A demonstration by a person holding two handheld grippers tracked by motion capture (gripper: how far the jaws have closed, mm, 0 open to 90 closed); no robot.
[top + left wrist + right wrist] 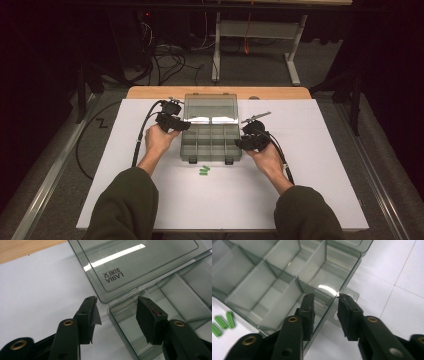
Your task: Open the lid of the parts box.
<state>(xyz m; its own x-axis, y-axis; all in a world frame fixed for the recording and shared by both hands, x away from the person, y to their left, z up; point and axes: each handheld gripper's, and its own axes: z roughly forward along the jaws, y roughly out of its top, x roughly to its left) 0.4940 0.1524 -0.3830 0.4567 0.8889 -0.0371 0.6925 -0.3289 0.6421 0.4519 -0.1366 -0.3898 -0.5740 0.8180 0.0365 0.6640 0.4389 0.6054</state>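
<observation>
**Open box between two grippers on the white table**

At the left, the left gripper (181, 123) sits at the box's left edge near the hinge; in its own view (117, 312) the jaws stand apart and grasp nothing, one over the white table (125, 165), the other over the corner of the tray, with that corner and the lid's corner lying in the gap between them; no pad presses on the plastic.

In the middle lies the box (211, 141), clear grey plastic with dividers, its lid (210, 107) folded back flat toward the far edge, printed lettering showing through it; the compartments look empty; just in front of the box, on the table, lie small green plugs (204, 170).

At the right, the right gripper (241, 144) meets the box's right wall; in its own view (325, 307) the jaws straddle that wall, one inside the tray, one outside by a small tab (348, 293); whether the pads squeeze the wall cannot be told.
</observation>
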